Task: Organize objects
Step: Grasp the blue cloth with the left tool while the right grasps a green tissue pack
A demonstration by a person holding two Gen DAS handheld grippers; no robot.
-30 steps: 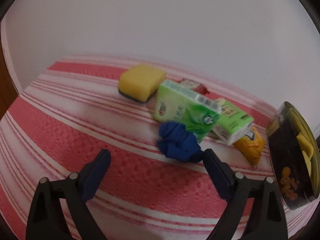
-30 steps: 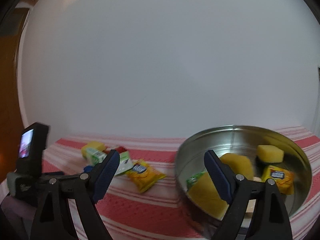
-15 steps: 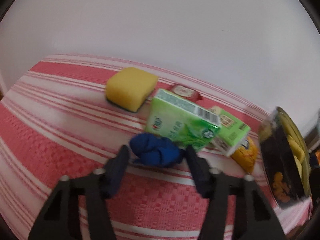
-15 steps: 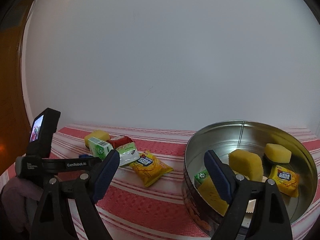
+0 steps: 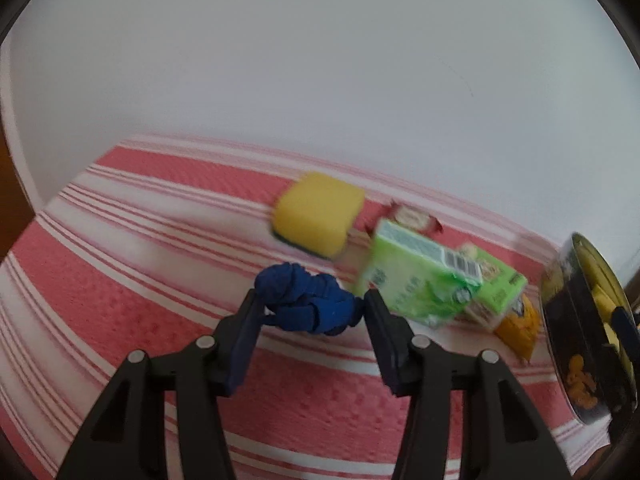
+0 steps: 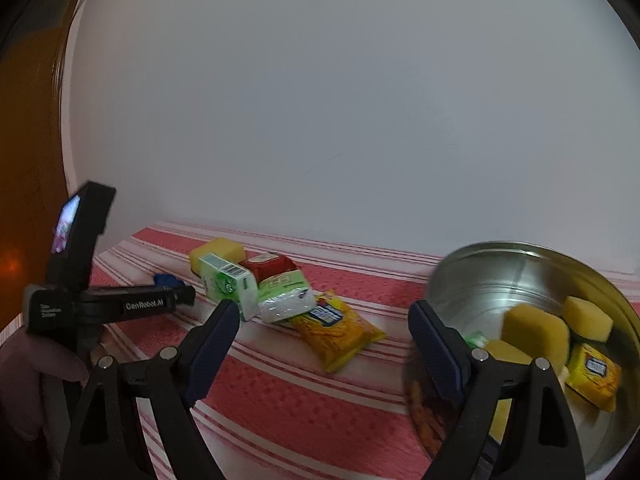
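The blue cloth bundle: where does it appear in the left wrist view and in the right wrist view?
Left wrist view: the blue cloth bundle sits low in the centre, between the left gripper fingers.
Right wrist view: only a small blue patch at mid-left, behind the left gripper.
Shared landmark: the green carton, just right of the bundle in both.

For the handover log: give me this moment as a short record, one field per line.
surface: red-and-white striped cloth
left gripper: fingers closed on either side of the blue fabric bundle
right gripper: open, holding nothing
container: round metal tin, at the right
in tin: yellow sponges, yellow snack packet
on cloth: yellow sponge, green tissue pack, yellow snack bag
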